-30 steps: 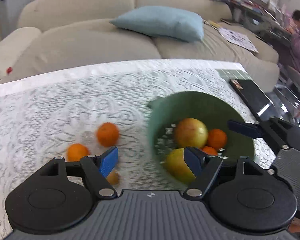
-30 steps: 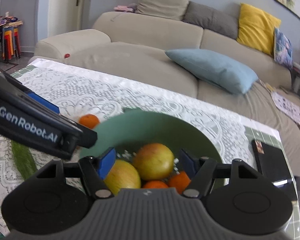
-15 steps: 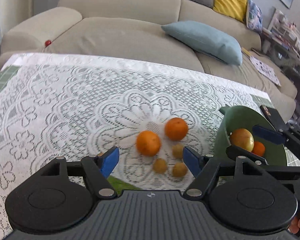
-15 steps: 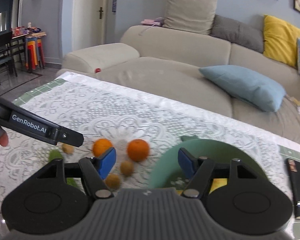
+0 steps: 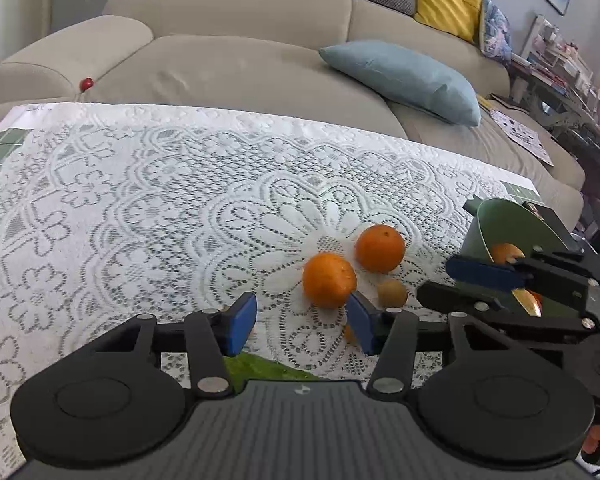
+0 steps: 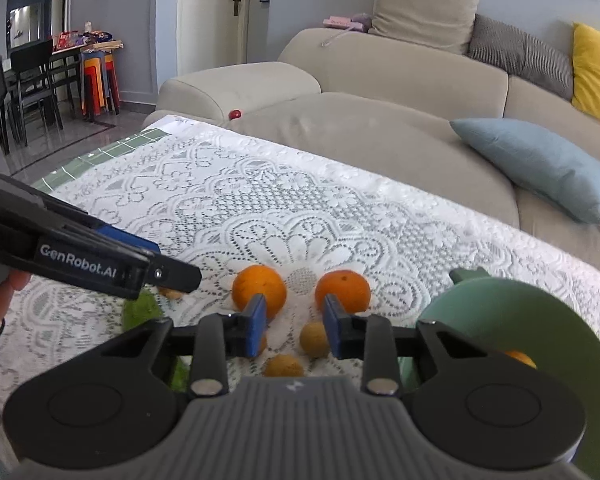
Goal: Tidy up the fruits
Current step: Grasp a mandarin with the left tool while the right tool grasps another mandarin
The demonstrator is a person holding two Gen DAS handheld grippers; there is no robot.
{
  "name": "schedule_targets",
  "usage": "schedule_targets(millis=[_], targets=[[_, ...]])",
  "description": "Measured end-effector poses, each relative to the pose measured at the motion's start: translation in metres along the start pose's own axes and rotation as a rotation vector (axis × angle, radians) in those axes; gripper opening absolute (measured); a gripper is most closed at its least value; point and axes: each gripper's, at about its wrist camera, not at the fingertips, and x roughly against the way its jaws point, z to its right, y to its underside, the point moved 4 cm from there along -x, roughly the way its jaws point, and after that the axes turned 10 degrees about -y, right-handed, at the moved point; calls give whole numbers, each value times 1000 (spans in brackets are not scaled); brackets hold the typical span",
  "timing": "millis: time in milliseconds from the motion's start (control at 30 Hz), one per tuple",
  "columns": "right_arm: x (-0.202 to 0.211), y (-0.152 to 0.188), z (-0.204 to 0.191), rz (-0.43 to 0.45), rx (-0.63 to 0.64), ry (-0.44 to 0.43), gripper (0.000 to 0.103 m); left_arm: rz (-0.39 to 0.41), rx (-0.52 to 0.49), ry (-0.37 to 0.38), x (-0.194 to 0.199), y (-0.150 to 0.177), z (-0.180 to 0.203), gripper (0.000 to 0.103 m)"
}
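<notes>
We hold the left gripper (image 5: pixel 302 322) low over the white lace tablecloth (image 5: pixel 140 208), its blue-padded fingers (image 5: pixel 240 322) spread apart with nothing between them and touching no fruit. Just ahead of its right pad sits a round orange tangerine (image 5: pixel 329 279), with a second orange tangerine (image 5: pixel 379 248) just beside it, farther back. A small tan-brown round fruit (image 5: pixel 392 292) lies near them, and a green leafy-looking piece (image 5: pixel 260 368) shows under the gripper body; we cannot tell what it is.

Our right gripper (image 6: pixel 294 330) also hangs above the cloth with its blue pads (image 6: pixel 256 330) parted and empty. Through the gap we see one small tan fruit (image 6: pixel 314 338), and another small tan fruit (image 6: pixel 284 367) nearer the camera. The two tangerines lie just beyond the fingertips, one behind each pad.

The green rounded bowl (image 6: pixel 540 320) stands to the right of the loose fruit, well tilted in the fisheye, with a bit of orange fruit (image 6: pixel 520 358) visible inside. In the left view, the right gripper partly hides the bowl (image 5: pixel 504 224).
</notes>
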Motion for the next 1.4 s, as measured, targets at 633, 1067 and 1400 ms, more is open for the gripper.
schedule_targets(millis=[633,1067,1400], targets=[[-19,2,13,-9,156,133,37,-77,102,71,-62,-5,14,60],[-33,2,11,-35,219,135,37,-72,95,52,-66,-5,21,46],[-51,-4,3,-73,239,152,37,-5,140,24,-47,-12,0,46]])
